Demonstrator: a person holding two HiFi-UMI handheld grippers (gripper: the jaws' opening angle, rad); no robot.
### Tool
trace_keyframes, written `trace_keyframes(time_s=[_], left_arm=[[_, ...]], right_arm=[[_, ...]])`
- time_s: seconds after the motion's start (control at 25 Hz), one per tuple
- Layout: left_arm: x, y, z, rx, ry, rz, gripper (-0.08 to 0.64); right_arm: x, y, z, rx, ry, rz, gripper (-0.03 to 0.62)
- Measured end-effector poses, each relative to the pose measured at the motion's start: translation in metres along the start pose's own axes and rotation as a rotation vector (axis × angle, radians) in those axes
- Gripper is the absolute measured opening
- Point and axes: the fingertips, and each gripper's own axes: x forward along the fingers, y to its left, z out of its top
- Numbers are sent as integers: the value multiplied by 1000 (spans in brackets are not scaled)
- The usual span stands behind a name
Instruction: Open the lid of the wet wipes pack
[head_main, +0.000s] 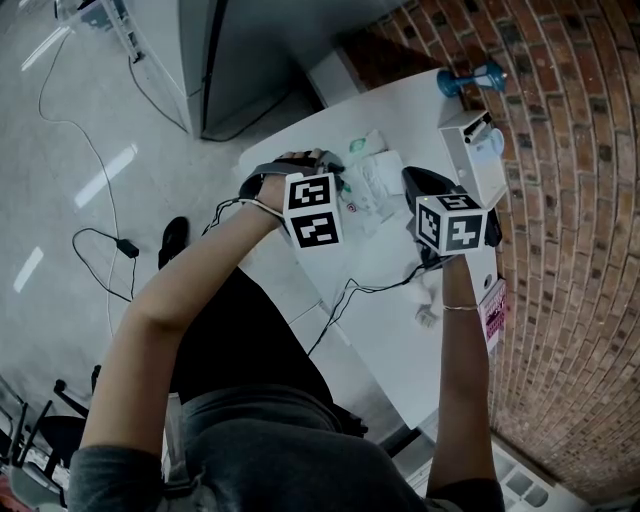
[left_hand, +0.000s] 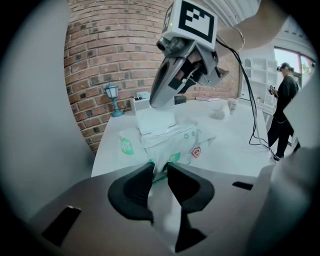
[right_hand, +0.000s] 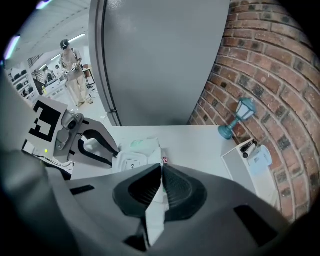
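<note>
- On white table (head_main: 410, 120), upper centre of head view: wet wipes pack (head_main: 372, 185).
- Clamped at its near edge by left gripper (left_hand: 159, 169).
- White lid flap (right_hand: 155, 210) pinched in nearly closed right gripper (right_hand: 161, 170).

Lab-like workroom: brick wall (head_main: 580, 250), white table (head_main: 410, 350), trailing floor cables (head_main: 127, 246).

The head view looked steeply down from above the person onto the white table (head_main: 390, 330). The left gripper view rode just behind its own jaws, facing the brick wall (left_hand: 100, 55), close to the wet wipes pack (left_hand: 167, 135). The right gripper view faced a grey cabinet (right_hand: 160, 60). All three views shared the pack and the blue lamp (head_main: 465, 78). The left gripper view also took in the right gripper (left_hand: 151, 104), and the right gripper view the left gripper (right_hand: 114, 155).
</note>
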Motion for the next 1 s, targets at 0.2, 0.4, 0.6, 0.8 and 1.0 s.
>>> trace_keyframes(time_s=[0.2, 0.4, 0.6, 0.8, 1.0], left_arm=[[1, 1, 0, -8, -2, 1, 104], [1, 1, 0, -15, -1, 4, 104], [1, 1, 0, -22, 3, 6, 104], [1, 1, 0, -29, 2, 11, 104], [1, 2, 1, -34, 0, 13, 104]], right_arm=[[6, -9, -3, 23, -9, -21, 21], [12, -16, -5, 32, -10, -31, 26], [20, -25, -10, 65, -10, -45, 32], [30, -31, -15, 82, -1, -59, 37], [41, -34, -24, 49, 20, -91, 14]])
